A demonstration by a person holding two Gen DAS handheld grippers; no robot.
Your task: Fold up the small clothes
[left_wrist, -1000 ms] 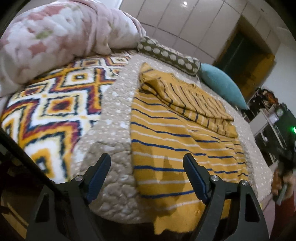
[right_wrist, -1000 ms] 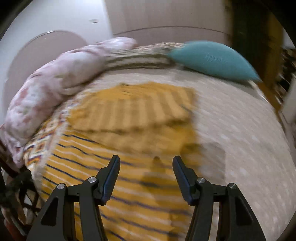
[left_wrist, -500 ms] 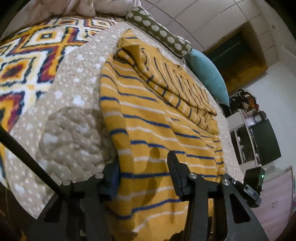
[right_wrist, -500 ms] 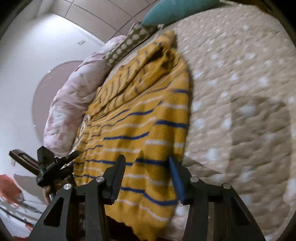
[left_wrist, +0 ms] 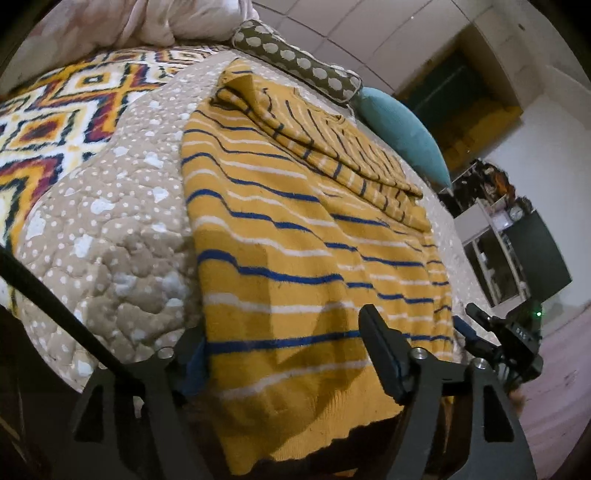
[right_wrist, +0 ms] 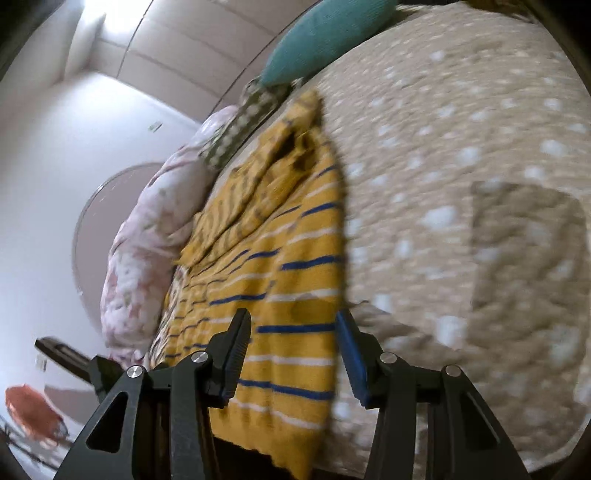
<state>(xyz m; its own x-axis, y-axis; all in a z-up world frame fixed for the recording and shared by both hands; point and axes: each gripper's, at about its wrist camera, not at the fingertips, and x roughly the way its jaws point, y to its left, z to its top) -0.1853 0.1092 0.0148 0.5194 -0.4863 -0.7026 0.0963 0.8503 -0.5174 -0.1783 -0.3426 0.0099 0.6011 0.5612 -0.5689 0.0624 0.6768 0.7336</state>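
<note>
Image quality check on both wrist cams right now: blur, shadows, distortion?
Left wrist: mostly sharp, with gripper shadows across the sweater hem; heavy fisheye bowing of the quilt. Right wrist: motion-smeared, quilt dots streaked, teal pillow soft, a boxy shadow on the quilt at right, bright glare at top left.

A dotted beige bed (left_wrist: 110, 229) carries a striped yellow sweater (left_wrist: 295, 258) and pillows.

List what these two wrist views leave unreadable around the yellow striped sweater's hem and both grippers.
- Left wrist view: the sweater hem hangs over the quilt edge; the left gripper, jaws opening, straddles it, and its left finger is partly behind the cloth, so contact is unclear.
- Right wrist view: motion blur; whether the right gripper pads touch the sweater's corner is unclear.
- Shelf items at the left view's right edge: too small.
</note>
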